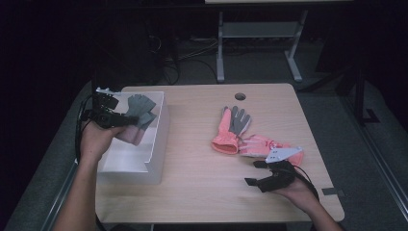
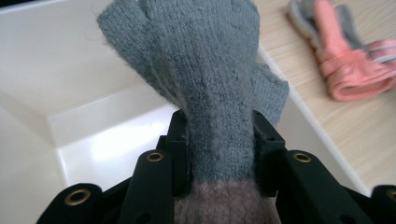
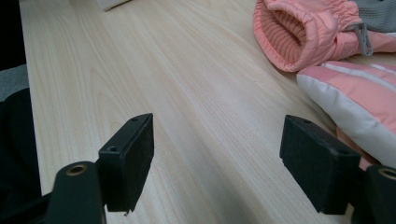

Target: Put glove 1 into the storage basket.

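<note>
A grey knitted glove with a pinkish cuff [image 2: 210, 70] hangs over the white box [image 2: 70, 65], and my left gripper [image 2: 219, 135] is shut on it near the cuff. In the high view the same glove [image 1: 140, 108] and left gripper [image 1: 122, 119] sit above the box's [image 1: 156, 139] far left part. A pink ski glove with a grey palm [image 1: 230, 130] lies mid-table, with a second pink and white glove [image 1: 262, 144] beside it. My right gripper [image 1: 254, 173] rests low near the table's front right, open, with nothing between its jaws. Both pink gloves, one with an open cuff [image 3: 299, 37] and the striped one [image 3: 359, 102], lie ahead and to its right.
The wooden table [image 1: 202, 192] has a round cable hole [image 1: 240, 96] near its far edge. A strip of dark tape [image 1: 333, 191] lies at the front right corner. Behind the table stand a grey table frame [image 1: 260, 43] and cables on the floor.
</note>
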The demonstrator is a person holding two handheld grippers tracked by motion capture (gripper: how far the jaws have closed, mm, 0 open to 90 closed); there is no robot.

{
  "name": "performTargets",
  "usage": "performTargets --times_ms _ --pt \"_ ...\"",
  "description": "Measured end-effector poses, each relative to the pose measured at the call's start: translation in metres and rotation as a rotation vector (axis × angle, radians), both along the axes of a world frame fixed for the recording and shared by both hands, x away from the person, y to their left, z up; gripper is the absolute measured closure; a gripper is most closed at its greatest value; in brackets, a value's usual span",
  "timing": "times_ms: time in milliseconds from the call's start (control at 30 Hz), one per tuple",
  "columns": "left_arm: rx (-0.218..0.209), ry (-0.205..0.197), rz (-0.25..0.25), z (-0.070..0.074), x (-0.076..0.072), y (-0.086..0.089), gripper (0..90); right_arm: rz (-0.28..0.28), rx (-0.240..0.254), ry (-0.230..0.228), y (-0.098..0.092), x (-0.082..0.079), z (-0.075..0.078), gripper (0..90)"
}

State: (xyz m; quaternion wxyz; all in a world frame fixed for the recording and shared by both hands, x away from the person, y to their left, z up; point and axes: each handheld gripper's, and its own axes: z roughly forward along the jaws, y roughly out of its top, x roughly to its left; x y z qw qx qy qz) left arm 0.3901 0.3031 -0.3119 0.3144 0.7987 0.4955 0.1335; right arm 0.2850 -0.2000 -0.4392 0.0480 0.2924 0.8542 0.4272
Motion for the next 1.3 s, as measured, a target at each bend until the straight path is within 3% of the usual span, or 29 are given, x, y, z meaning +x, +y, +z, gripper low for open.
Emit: performTargets --times_ms 333,633,700,967,1133,1300 --pt "0.036 0.051 0.062 -0.033 0.014 0.017 65.7 0.004 0.0 0.0 0.0 0.0 0.0 25.9" --pt "0.088 0.136 0.117 -0.073 0.025 0.03 65.2 0.004 0.0 0.003 0.0 -0.001 0.0 25.9" --pt "0.116 0.15 0.116 -0.079 0.026 0.029 64.9 0.001 -0.001 0.007 0.0 0.0 -0.001 25.9" --pt "0.166 0.204 0.138 -0.101 0.031 0.028 63.6 0.001 -0.001 0.003 0.0 0.0 -0.001 25.9" --pt "0.189 0.225 0.155 -0.105 0.033 0.026 61.6 0.002 -0.004 0.007 0.0 0.0 -0.001 25.9" --pt "0.216 0.239 0.176 -0.109 0.034 0.022 50.3 0.003 0.0 0.003 -0.001 -0.001 -0.001 25.9"
